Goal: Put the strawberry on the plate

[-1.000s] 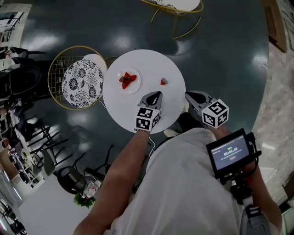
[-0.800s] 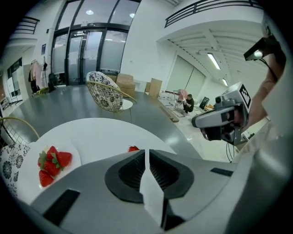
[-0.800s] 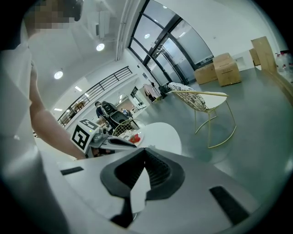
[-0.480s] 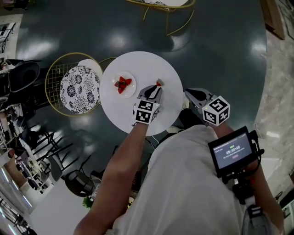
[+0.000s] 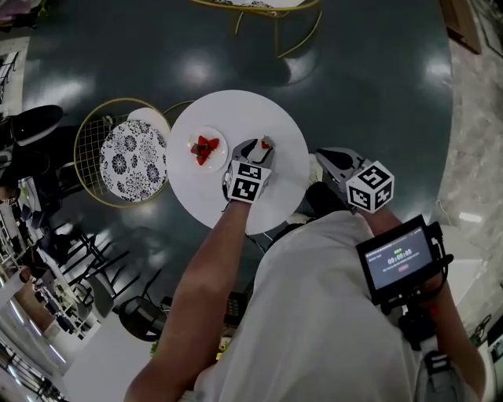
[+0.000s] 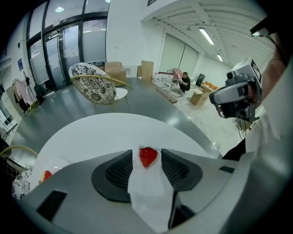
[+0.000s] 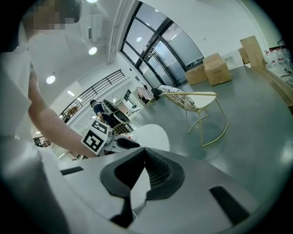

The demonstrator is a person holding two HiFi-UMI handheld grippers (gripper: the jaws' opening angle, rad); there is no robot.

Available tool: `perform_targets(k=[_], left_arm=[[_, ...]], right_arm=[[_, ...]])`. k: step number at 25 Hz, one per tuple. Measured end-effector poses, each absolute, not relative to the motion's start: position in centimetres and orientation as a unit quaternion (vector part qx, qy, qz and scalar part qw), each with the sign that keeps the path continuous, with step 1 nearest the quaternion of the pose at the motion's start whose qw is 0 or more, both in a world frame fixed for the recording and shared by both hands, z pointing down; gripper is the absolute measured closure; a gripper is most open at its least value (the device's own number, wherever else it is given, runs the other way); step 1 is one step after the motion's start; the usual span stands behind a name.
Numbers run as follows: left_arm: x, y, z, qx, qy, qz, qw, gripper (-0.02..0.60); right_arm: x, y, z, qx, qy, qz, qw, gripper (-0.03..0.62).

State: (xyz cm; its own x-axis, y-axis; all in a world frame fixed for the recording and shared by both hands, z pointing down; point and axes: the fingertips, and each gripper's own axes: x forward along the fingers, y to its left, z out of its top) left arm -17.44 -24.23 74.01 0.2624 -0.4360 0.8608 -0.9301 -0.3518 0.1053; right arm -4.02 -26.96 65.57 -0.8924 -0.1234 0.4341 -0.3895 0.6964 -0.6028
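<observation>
A small red strawberry (image 5: pixel 266 144) lies on the round white table (image 5: pixel 259 110), right of a small white plate (image 5: pixel 218 157) that holds cut strawberries (image 5: pixel 205 146). My left gripper (image 5: pixel 262 148) reaches over the table with its jaws opening, and the strawberry (image 6: pixel 148 156) sits between the tips with a gap on each side. The plate (image 6: pixel 52 165) shows at the lower left of the left gripper view. My right gripper (image 5: pixel 326 160) hovers off the table's right edge. Its jaws (image 7: pixel 145 151) meet at the tips and hold nothing.
A gold wire chair with a black-and-white patterned cushion (image 5: pixel 134 153) stands left of the table, and another wire chair (image 5: pixel 259 8) stands beyond it. A hand-held monitor (image 5: pixel 397 259) is at my right side. Dark glossy floor surrounds the table.
My left gripper has moved forward over the table to the strawberry, and its jaws have spread around it. The right gripper has stayed where it was.
</observation>
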Motion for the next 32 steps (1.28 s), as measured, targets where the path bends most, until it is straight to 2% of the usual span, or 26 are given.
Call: perform_targets(k=[13,15,18,32], left_arm=[[-17.3,-24.9,75.2,0.725,-0.464,0.396,0.320,0.408],[-17.5,-24.9,75.0,0.722,-0.471,0.393,0.320,0.440],[-17.5,-24.7,74.9,0.719,-0.475,0.389,0.327,0.440],[-17.7,-22.8,71.0,0.698,-0.538,0.324,0.343,0.442]], right_arm=[[-3.5,-26.6,66.1,0.145,-0.899,0.369,0.186,0.586],[-3.6,-26.7,66.1,0.144,-0.899,0.369,0.187,0.586],[-3.6,-26.7,66.1,0.142,-0.899,0.368,0.190,0.586],[-6.2,-25.3,64.8,0.081,-0.913,0.346,0.201,0.586]])
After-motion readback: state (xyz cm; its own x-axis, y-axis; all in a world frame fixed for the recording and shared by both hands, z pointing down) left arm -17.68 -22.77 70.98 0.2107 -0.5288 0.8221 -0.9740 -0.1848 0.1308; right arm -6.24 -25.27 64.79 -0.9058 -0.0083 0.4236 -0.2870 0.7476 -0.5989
